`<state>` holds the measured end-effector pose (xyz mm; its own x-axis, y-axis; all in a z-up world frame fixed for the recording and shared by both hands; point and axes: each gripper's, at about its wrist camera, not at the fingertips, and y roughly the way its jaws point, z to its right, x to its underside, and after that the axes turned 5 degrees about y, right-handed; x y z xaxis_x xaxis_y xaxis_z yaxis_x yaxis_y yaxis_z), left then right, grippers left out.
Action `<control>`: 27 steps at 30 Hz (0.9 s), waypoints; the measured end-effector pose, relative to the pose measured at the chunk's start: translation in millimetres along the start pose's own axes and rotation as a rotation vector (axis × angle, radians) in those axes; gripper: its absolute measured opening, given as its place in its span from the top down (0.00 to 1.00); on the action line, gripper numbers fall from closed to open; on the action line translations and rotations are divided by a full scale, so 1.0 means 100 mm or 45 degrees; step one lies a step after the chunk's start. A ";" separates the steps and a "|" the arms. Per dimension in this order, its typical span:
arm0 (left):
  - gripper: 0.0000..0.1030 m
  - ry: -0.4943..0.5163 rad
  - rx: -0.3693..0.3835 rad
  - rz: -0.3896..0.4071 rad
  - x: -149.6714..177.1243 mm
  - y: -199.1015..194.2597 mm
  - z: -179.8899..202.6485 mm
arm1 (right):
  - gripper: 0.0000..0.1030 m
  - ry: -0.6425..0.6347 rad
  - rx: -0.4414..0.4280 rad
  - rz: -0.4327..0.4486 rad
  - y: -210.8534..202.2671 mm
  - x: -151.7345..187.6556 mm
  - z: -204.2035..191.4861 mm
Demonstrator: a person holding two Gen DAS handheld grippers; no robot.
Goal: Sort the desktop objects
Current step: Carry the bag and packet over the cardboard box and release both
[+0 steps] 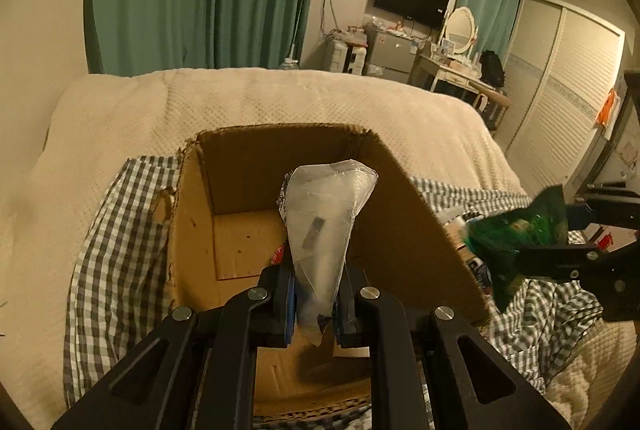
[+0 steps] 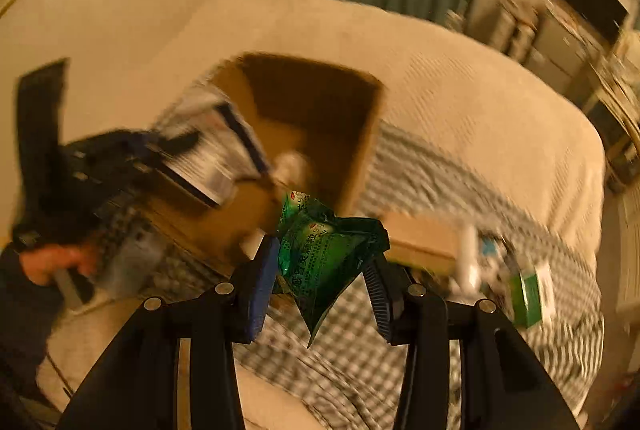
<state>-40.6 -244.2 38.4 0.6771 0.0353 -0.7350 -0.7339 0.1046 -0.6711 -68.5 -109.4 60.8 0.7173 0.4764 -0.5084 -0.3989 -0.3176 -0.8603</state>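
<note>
Left claw (image 1: pixel 314 300): clamped tight on one clear plastic bag (image 1: pixel 326 226), its blue pads pinching the narrow lower end; the bag is crinkly and cone-shaped, fanning wider above the fingertips, with a small dark item showing through the film.

Cardboard box (image 1: pixel 248 150): one, open-topped, straight ahead of and beneath the left claw; plain brown corrugated walls, ragged torn rim on the near-left corner; the clear bag hangs over its opening. A scrap of red packaging peeks out inside, just left of the left fingers.

Right claw (image 2: pixel 320 270): closed on one green foil sachet (image 2: pixel 324 254), glossy and crumpled, printed with white characters, its pointed corner dangling below the ribbed blue pads. In the left wrist view that claw (image 1: pixel 568 230) sits off to the right, beyond the box's outer wall.

Checked cloth (image 1: pixel 108 250): one grey-and-white gingham sheet, rumpled, spread under the box and below both claws.

Blanket (image 1: pixel 280 98): cream, waffle-textured, covering the bed beyond the box.

Loose items: right of the right claw, on the cloth, a green-and-white carton (image 2: pixel 532 294) and a white tube (image 2: pixel 466 262); blur hides the count of the rest.
</note>
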 end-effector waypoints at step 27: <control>0.16 0.044 0.056 0.189 0.38 -1.37 -0.46 | 0.17 0.283 0.247 0.287 -0.97 0.27 -0.30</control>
<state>82.7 -302.6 98.1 0.5585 0.0193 -0.8293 -0.8223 0.1440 -0.5505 6.9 -89.9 131.5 0.6974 0.2154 -0.6835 -0.6465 -0.2225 -0.7298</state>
